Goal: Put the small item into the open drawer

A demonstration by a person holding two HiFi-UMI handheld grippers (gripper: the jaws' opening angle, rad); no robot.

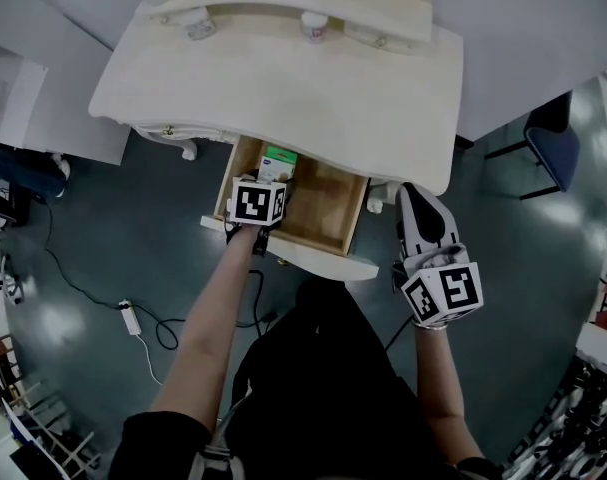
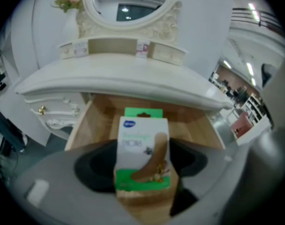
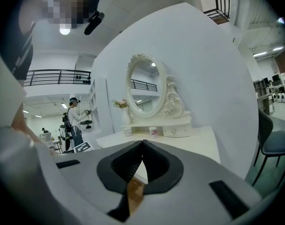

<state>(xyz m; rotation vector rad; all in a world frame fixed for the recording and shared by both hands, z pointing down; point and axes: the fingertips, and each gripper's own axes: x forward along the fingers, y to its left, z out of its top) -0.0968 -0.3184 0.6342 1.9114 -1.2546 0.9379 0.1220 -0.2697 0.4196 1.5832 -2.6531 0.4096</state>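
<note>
**The small plaster box [image 2: 143, 149] hangs over the open drawer [image 2: 97, 121]**

The left gripper [image 2: 142, 182] fingers clamp the box by its sides. It seems to be light, thin cardboard, easy to crush, so a gentle grip is enough. The right gripper [image 3: 142, 146] fingers are pressed together, empty.

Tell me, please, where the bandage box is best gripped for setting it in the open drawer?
By its lower half, jaws across the two narrow side edges, as the left gripper holds it. The bandage box is flat and upright, printed face toward the gripper, so those edges are parallel. Come from above the drawer's open front.
</note>
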